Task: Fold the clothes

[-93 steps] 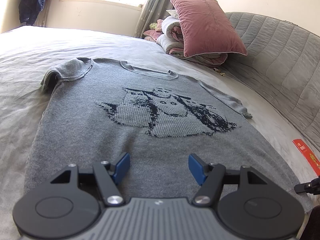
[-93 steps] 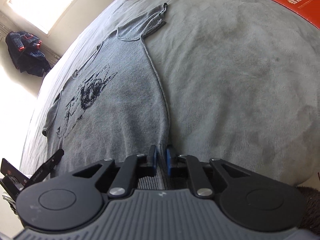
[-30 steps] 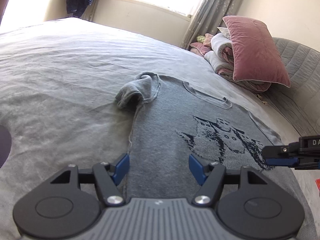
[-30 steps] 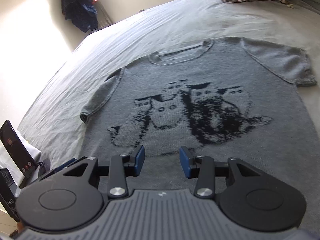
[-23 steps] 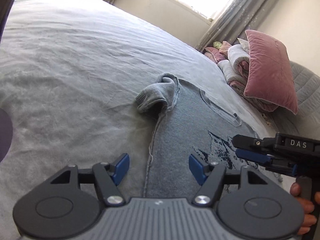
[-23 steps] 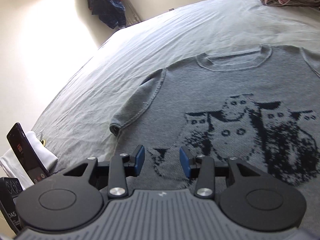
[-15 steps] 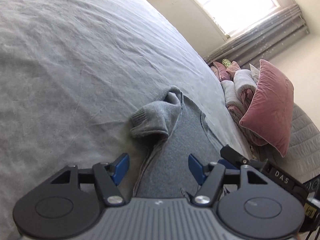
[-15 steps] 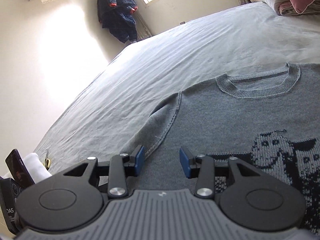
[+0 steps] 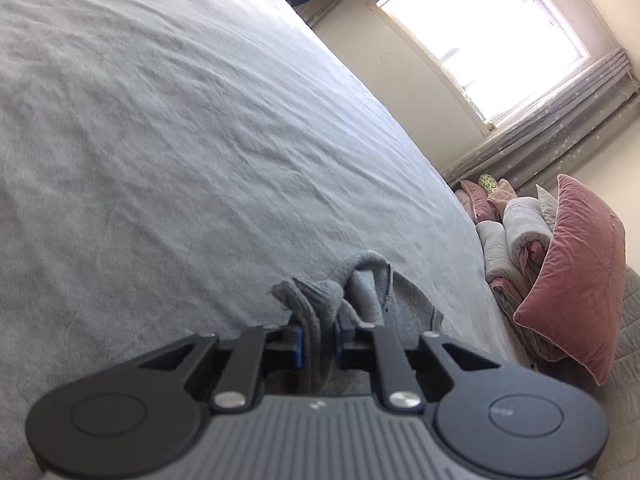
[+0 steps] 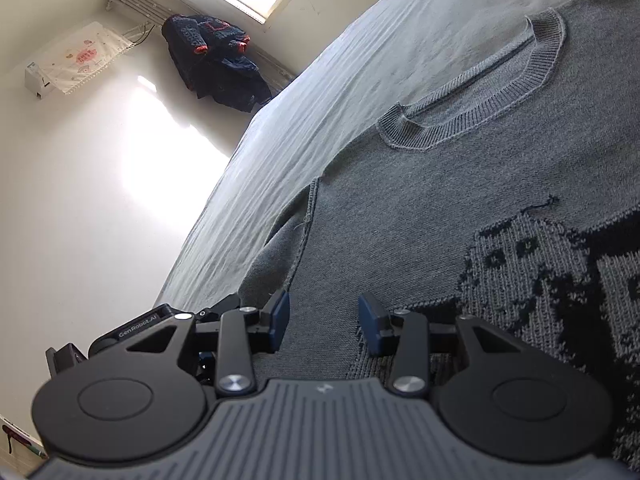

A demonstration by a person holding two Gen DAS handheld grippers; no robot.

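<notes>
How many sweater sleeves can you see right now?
1: the bunched left sleeve, pinched in the closing left claw. The other sleeve lies outside both views.

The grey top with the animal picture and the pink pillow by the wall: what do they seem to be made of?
The grey top looks like knitted yarn, wool or a blend, matte: a ribbed collar and visible stitch rows show, and the dark picture is knitted in rather than printed. The pink pillow looks like velvet or a similar short-pile cloth: it has a soft sheen that shifts lighter and darker across its face. The fibre itself cannot be told.

Sweater (image 10: 460, 208) flat on bed (image 9: 180, 140), pillow (image 9: 576, 272) and folded bedding (image 9: 516, 240) beyond.
</notes>
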